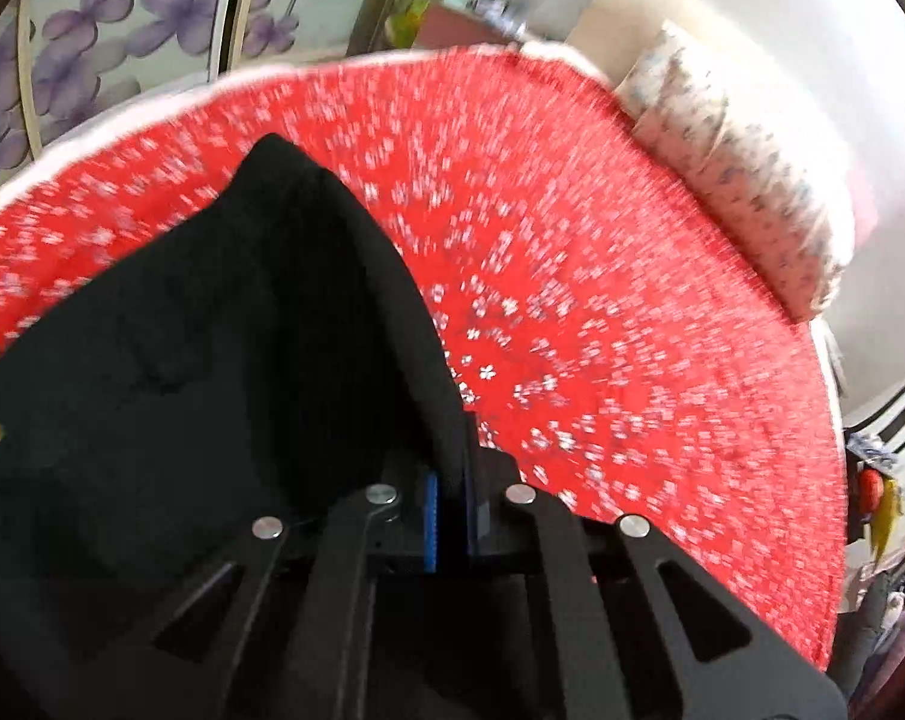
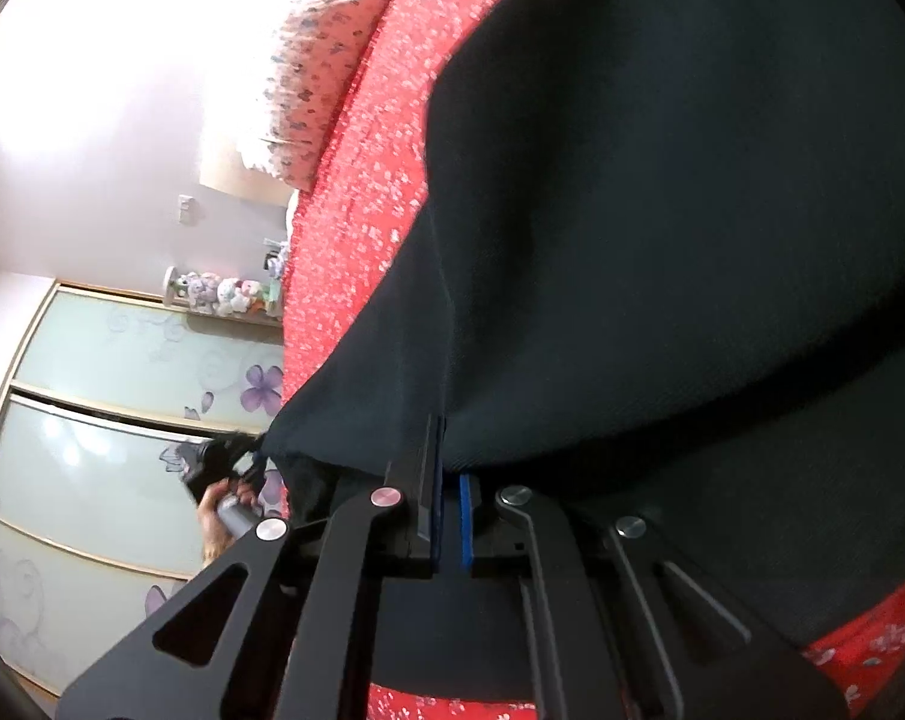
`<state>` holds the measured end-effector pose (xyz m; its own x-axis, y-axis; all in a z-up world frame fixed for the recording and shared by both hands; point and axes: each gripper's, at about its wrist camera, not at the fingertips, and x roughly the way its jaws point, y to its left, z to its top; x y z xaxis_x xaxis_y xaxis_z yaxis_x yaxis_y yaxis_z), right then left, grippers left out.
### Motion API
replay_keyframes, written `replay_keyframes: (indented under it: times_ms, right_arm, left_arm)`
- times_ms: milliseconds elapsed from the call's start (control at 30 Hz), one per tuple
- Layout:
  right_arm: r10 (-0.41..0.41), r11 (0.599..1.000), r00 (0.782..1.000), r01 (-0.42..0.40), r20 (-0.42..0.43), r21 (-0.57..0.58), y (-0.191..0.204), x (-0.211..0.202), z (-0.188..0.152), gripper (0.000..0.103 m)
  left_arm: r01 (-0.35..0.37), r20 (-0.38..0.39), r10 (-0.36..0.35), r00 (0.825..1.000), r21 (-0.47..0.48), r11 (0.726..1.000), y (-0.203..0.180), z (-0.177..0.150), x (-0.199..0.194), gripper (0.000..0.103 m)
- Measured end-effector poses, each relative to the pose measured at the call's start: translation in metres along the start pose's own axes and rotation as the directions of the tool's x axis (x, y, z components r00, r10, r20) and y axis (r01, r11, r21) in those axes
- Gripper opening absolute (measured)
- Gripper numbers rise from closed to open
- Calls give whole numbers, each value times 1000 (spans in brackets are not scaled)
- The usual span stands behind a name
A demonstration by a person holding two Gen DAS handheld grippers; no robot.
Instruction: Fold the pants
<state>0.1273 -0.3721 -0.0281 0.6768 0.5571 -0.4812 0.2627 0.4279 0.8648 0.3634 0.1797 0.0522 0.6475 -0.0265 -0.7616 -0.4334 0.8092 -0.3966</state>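
Observation:
Black pants (image 1: 224, 348) lie on a red bedspread with small white flowers (image 1: 602, 300). My left gripper (image 1: 449, 480) is shut on an edge of the black cloth, which rises from the blue pads in a fold toward the far side. In the right wrist view, my right gripper (image 2: 449, 480) is shut on another edge of the pants (image 2: 662, 210), lifted so the cloth hangs in front of the camera and hides most of the bed (image 2: 356, 210). At the left of that view a hand (image 2: 224, 510) holds the other gripper at the corner of the cloth.
A pale patterned pillow (image 1: 728, 168) lies at the head of the bed. Wardrobe doors with purple flowers (image 1: 92, 48) stand beyond the bed's far edge. A shelf with soft toys (image 2: 224, 291) sits above the wardrobe. Clutter (image 1: 878, 492) stands off the bed's right side.

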Motion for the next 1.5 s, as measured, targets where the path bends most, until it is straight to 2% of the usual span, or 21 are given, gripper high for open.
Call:
replay_keyframes:
  times_ms: [200,267,400,500,600,700,767,833,867,900,1000,1067,1133,1233,1300,1333,1500]
  right_arm:
    - [62,995,991,-52,120,-82,13,-33,11,4]
    - [80,992,985,-65,152,-104,16,-44,14,4]
    - [79,993,984,-64,162,-96,11,-50,13,4]
    - [42,997,988,-33,149,-67,1,-54,13,4]
    - [-9,999,991,15,131,-45,-7,-53,8,4]
    - [-48,998,992,51,117,-28,-12,-49,2,4]
    - [-66,997,992,69,109,-26,-14,-48,0,4]
    - [-82,996,992,85,101,-31,-16,-46,-1,4]
    - [-90,995,991,94,98,-38,-17,-45,-2,4]
    - [-95,994,991,99,97,-44,-17,-45,-2,4]
    - [-98,993,991,103,94,-54,-17,-47,-3,4]
    - [-98,993,991,104,95,-51,-16,-47,-3,4]
    - [-102,993,990,107,97,-51,-17,-46,-3,4]
    - [-105,993,990,110,97,-51,-17,-45,-2,4]
    - [-104,993,990,110,97,-51,-16,-45,-2,4]
    - [-105,993,990,110,98,-51,-16,-45,-2,4]
    - [-104,992,990,110,99,-55,-16,-46,-2,4]
  left_arm:
    - [110,119,-113,986,31,993,33,-30,-106,6]
    - [146,158,-149,976,30,989,55,-50,-143,6]
    - [178,181,-177,967,12,984,93,-98,-183,6]
    - [167,180,-162,970,-15,986,123,-143,-192,6]
    - [150,167,-138,976,-62,987,147,-180,-185,6]
    - [146,182,-123,976,-120,982,167,-205,-181,6]
    - [138,200,-113,973,-114,984,170,-211,-177,7]
    - [128,222,-102,970,-104,986,171,-212,-175,14]
    - [144,235,-112,966,-125,982,175,-212,-176,21]
    - [152,242,-114,963,-146,977,179,-212,-177,34]
    - [210,297,-135,945,-234,949,200,-206,-186,50]
    - [220,315,-132,940,-264,939,208,-203,-190,57]
    - [243,305,-149,941,-299,923,218,-191,-189,58]
    - [282,284,-181,942,-374,883,236,-176,-184,50]
    - [265,257,-169,951,-404,875,245,-167,-180,35]
    - [244,235,-158,959,-405,881,249,-164,-177,21]
    - [164,191,-106,976,-320,933,245,-154,-175,9]
